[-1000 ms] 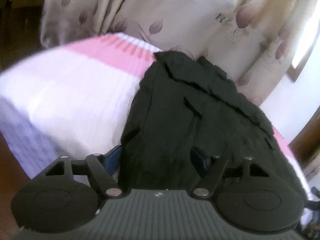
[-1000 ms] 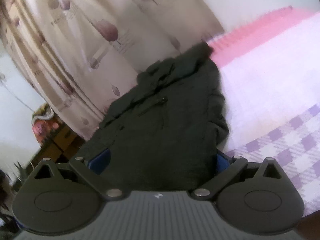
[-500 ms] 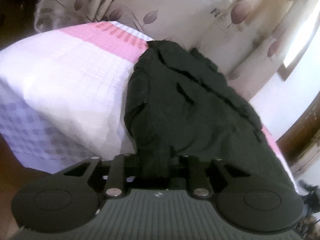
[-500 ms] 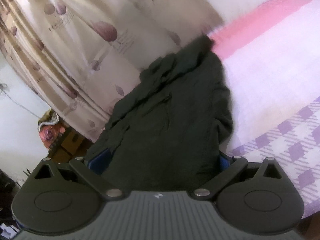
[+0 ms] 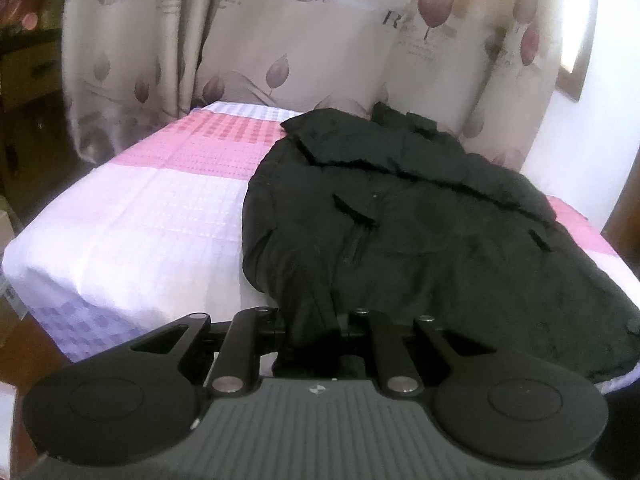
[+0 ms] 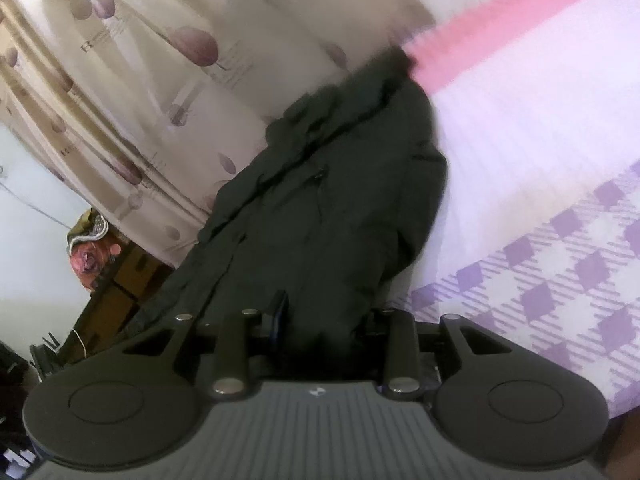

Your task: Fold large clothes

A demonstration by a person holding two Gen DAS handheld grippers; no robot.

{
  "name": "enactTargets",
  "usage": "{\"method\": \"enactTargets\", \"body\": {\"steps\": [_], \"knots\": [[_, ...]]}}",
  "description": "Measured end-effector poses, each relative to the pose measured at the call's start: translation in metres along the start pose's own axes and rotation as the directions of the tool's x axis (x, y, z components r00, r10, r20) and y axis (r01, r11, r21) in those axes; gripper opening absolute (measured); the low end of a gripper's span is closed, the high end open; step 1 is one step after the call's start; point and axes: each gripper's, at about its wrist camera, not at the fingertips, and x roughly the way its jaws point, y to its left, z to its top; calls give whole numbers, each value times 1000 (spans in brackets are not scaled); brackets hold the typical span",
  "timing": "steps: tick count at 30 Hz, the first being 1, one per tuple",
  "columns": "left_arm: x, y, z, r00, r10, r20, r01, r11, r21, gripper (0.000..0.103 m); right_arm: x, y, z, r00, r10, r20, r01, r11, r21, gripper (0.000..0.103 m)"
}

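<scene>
Left wrist view: sits low behind left hand-held gripper (image 5: 310,326), faces forward and slightly down along bed (image 5: 132,216) toward curtain (image 5: 256,40) — horizon near level, black jacket (image 5: 420,236) close, filling right half.

Right wrist view: sits low behind right hand-held gripper (image 6: 320,328), same near range, but rolled — bed (image 6: 540,128) tilts up to right, curtain (image 6: 132,92) slants across left.

Shared: jacket (image 6: 320,208), bed's pink and white bands, leaf-print curtain behind. Purple check part large in right view, small corner in left.

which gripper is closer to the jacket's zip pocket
Left, though only slightly. The left gripper pinches the jacket hem below the zip pocket; the right gripper closes on hem farther away.
</scene>
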Motion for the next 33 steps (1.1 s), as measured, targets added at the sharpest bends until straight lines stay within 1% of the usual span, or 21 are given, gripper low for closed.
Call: {"method": "enactTargets", "body": {"steps": [3,5,7,9,12,14,15,16,17,18,23,27,28,29,33], "knots": [[2,2,-2,1000,9,-9,-9,1000,-2,16,1,1,0,1000,0,-1,0,1000,3,38],[3,3,-2,1000,13,-14,-13,1000,-2,17,3,4,0,1000,6,-5,-6,1000,-7,50],[5,4,-1,1000,18,-19,-18,1000,-1,17,5,8,1,999,43,-7,-43,999,-7,78],[6,3,-1,1000,21,-20,-21,1000,8,17,9,15,1,998,56,-12,-57,998,-22,87],[8,-1,-2,999,35,-19,-34,999,30,18,17,23,2,999,29,-18,-30,998,-54,88],[10,-1,-3,999,39,-19,-39,999,34,20,19,25,3,999,26,-24,-27,998,-60,88],[11,0,-4,999,40,-20,-39,999,32,20,20,27,3,999,21,-27,-23,997,-68,76],[12,0,-4,999,41,-23,-40,999,30,20,21,28,3,999,13,-33,-15,997,-74,49],[13,1,-4,999,42,-24,-41,999,30,21,22,26,3,999,7,-42,-10,998,-69,39],[15,2,-5,999,41,-26,-40,999,29,21,23,22,3,999,1,-51,-4,998,-55,36],[20,5,-7,998,37,-43,-36,999,18,23,18,13,1,999,39,-35,-39,999,-12,34],[23,8,-7,998,23,-50,-22,1000,8,26,20,14,0,999,19,-45,-21,999,-35,35],[24,9,-7,999,14,-52,-13,1000,4,28,20,14,1,999,19,-46,-21,999,-35,35],[25,11,-8,998,6,-56,-6,1000,-1,33,21,14,1,999,18,-48,-20,999,-37,35],[34,23,-7,996,-66,-62,61,995,-75,33,25,13,3,998,18,-54,-19,1000,-21,35]]}}
